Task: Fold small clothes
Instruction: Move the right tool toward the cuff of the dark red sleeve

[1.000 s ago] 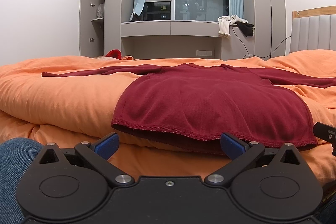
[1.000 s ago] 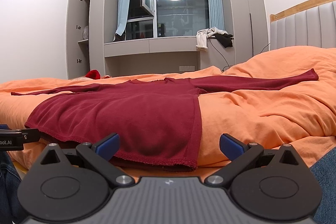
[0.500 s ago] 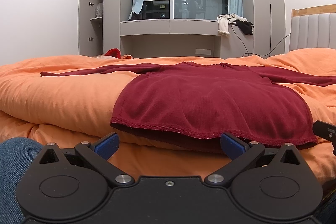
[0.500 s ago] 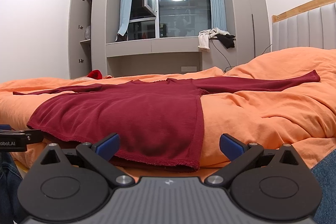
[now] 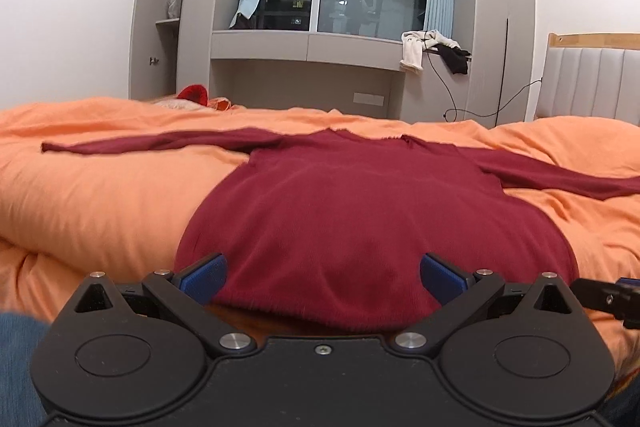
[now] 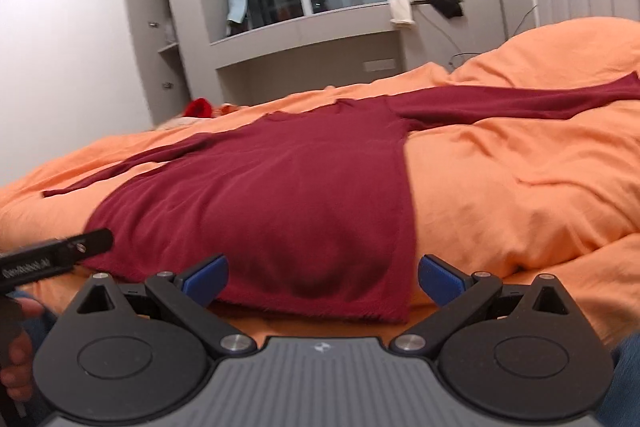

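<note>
Bare orange duvet (image 6: 520,187) flanks the spread red top (image 5: 360,219), unobstructed.

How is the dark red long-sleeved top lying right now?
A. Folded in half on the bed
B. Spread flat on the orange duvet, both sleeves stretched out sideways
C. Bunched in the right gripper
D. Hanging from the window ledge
B: the dark red top lies flat on the orange duvet, one sleeve out to each side.

A dark red long-sleeved top (image 5: 360,211) lies flat on an orange duvet (image 5: 100,203), both sleeves spread out to the sides. The left claw (image 5: 322,277) sits at the near hem, its blue fingers (image 5: 204,275) wide apart with the cloth between them. At the right edge the tip of the right claw (image 5: 608,299) shows, near the hem
</note>
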Available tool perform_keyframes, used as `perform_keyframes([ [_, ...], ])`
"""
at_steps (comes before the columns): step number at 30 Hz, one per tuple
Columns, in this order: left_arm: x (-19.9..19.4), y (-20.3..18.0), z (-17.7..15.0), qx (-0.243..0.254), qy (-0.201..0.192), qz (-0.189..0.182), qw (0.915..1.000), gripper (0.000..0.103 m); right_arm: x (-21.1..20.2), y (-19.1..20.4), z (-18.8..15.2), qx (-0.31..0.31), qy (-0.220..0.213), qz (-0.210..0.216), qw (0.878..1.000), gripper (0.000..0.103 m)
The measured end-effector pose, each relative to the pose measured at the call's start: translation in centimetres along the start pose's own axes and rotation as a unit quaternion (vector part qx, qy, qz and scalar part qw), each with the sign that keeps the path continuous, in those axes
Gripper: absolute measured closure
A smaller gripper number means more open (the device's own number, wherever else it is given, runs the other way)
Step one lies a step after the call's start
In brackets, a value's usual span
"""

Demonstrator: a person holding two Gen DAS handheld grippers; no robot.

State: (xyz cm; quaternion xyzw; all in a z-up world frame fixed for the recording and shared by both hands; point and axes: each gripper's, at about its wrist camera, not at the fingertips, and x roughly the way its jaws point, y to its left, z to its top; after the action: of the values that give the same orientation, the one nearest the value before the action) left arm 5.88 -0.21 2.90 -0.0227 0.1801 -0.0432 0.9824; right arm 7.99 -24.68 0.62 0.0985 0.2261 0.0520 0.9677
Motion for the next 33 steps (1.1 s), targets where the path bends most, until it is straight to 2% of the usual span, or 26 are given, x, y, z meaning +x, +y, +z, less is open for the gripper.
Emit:
perform_keyframes([
  [4, 1.6, -0.9, 2.0, 0.013, -0.008, 0.003, 0.9999, 0.0, 0.9, -0.8, 1.5, -0.012, -0.007, -0.028, 1.0, 0.0],
  [9, 4.0, -1.9, 4.2, 0.025, -0.007, 0.006, 0.9997, 0.0, 2.1, -2.3, 3.2, -0.017, -0.008, -0.044, 0.999, 0.0],
  [28, 16.8, -5.5, 8.9, 0.064, 0.051, -0.006, 0.9966, 0.0, 9.0, -8.8, 10.1, -0.05, -0.009, -0.105, 0.993, 0.0],
  [33, 19.9, -6.6, 9.7, 0.073, 0.061, -0.012, 0.9954, 0.0, 11.1, -11.1, 11.4, -0.038, -0.005, -0.123, 0.992, 0.0],
])
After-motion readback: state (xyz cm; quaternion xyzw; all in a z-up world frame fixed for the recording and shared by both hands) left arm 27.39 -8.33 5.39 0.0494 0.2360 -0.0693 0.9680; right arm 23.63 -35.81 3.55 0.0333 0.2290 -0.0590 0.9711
